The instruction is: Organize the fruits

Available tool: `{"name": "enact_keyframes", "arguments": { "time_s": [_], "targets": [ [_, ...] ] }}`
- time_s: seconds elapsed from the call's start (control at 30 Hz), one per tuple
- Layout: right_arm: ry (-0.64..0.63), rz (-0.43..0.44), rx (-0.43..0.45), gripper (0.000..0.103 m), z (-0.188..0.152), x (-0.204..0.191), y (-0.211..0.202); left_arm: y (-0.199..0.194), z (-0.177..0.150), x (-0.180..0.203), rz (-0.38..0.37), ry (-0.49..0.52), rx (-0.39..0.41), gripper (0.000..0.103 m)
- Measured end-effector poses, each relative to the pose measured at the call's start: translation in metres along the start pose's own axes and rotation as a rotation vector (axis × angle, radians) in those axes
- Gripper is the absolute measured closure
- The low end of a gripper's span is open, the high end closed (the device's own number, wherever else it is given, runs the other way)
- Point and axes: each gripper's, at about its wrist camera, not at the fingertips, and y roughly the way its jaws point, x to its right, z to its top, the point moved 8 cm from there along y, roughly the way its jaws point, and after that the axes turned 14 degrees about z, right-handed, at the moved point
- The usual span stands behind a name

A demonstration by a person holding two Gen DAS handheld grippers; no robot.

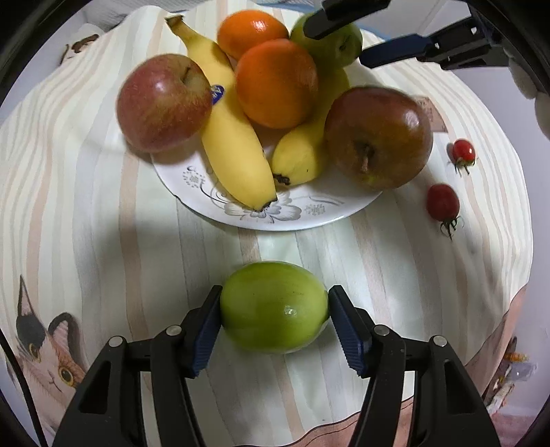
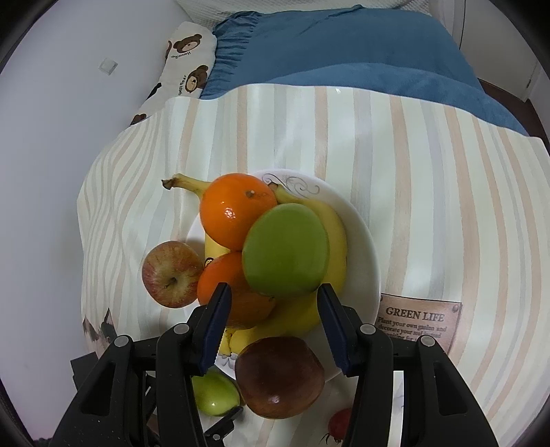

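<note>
In the left wrist view, the left tongs (image 1: pixel 275 321) stand around a green fruit (image 1: pixel 273 306) that lies on the striped cloth (image 1: pixel 86 213) covering the table. Both blue pads (image 1: pixel 206 330) meet the fruit's sides, so the tongs pinch it. Beyond the tips sits the white flowered plate (image 1: pixel 268 213), loaded with a long banana (image 1: pixel 227 127), a shorter banana (image 1: pixel 302 151), two oranges, one nearer (image 1: pixel 275 82) and one farther (image 1: pixel 251 31), a green apple (image 1: pixel 330 44) at the far side, a red apple (image 1: pixel 161 103) to the left and a dark red apple (image 1: pixel 378 137) to the right. Right of the tongs, two cherry tomatoes (image 1: pixel 443 203) lie on the cloth, apart from the plate. The right tongs (image 1: pixel 343 37) hang over the far green apple.

In the right wrist view, the right tongs (image 2: pixel 273 326) are spread with nothing between the pads, hanging above the plate (image 2: pixel 364 247). Just ahead of the tips is the green apple (image 2: pixel 285 251), resting on the oranges (image 2: pixel 233 213) and bananas (image 2: pixel 337 233). The dark apple (image 2: pixel 278 376) sits below, between the fingers; the lighter red apple (image 2: pixel 172 273) lies to the left at the plate's rim. The small green fruit (image 2: pixel 215 392) shows low, by the left finger. A blue blanket (image 2: pixel 343 51) lies beyond the table.
</note>
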Motion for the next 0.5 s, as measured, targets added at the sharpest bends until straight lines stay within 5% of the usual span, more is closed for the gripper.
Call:
{"name": "enact_keyframes", "arguments": {
  "time_s": [0.3, 0.5],
  "targets": [
    [-0.003, 0.013, 0.023, 0.048, 0.003, -0.003, -0.011, -0.039, 0.036, 0.001, -0.022, -0.05, 0.133, 0.045],
    [0.001, 0.005, 0.021, 0.048, 0.004, 0.0, -0.012, -0.023, 0.068, 0.008, -0.009, -0.013, 0.15, 0.044]
  ]
}}
